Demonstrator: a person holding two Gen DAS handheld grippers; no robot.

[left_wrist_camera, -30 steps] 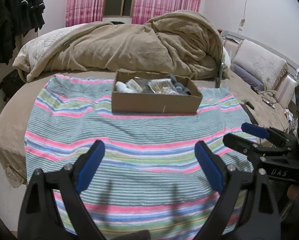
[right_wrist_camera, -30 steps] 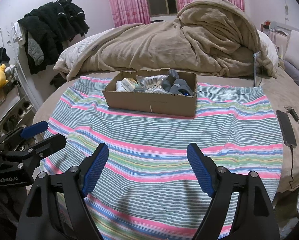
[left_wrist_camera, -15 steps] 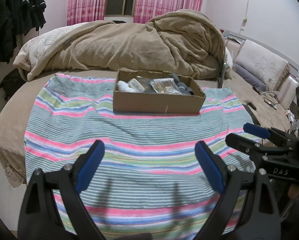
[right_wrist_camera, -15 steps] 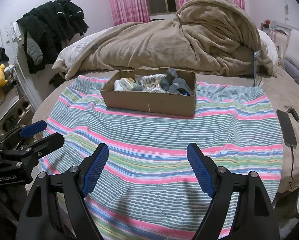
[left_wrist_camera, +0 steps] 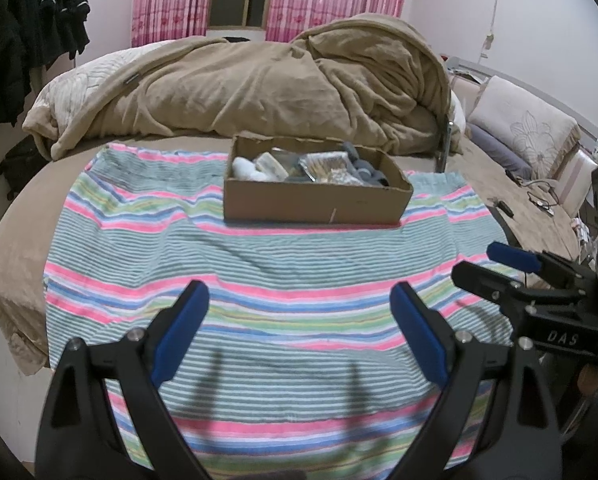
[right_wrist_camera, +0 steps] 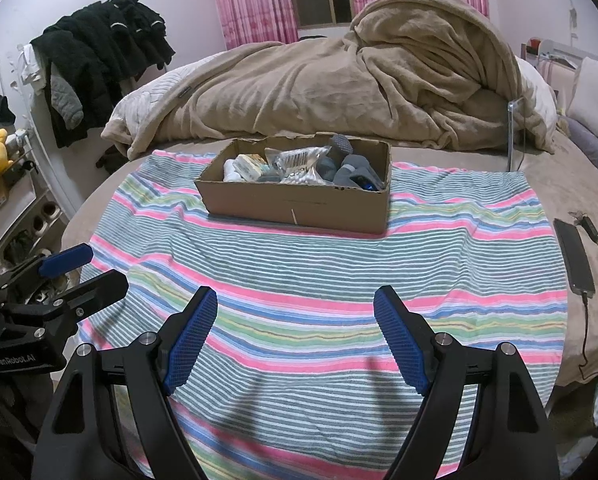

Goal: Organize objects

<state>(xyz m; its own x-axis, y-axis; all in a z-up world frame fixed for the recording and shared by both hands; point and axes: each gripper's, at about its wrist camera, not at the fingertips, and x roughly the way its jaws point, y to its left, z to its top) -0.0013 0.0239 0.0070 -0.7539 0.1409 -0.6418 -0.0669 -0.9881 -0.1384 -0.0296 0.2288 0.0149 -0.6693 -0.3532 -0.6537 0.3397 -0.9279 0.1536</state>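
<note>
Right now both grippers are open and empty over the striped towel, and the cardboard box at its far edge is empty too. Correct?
Not quite: the cardboard box is not empty. The right wrist view shows it full of items, white and grey pieces and a clear packet. The rest holds: left gripper and right gripper are open and empty over the striped towel.

The right gripper [right_wrist_camera: 295, 328] hangs over a striped cloth [right_wrist_camera: 339, 280] with its jaws wide apart and nothing between them. Farther on the cloth stands a cardboard box [right_wrist_camera: 299, 200] full of small items: white things at its left, a clear packet in the middle, grey ones at its right. The left gripper [right_wrist_camera: 83, 268] is at the left edge, also spread. A phone [right_wrist_camera: 575, 256] lies just beside the cloth's right side.
</note>
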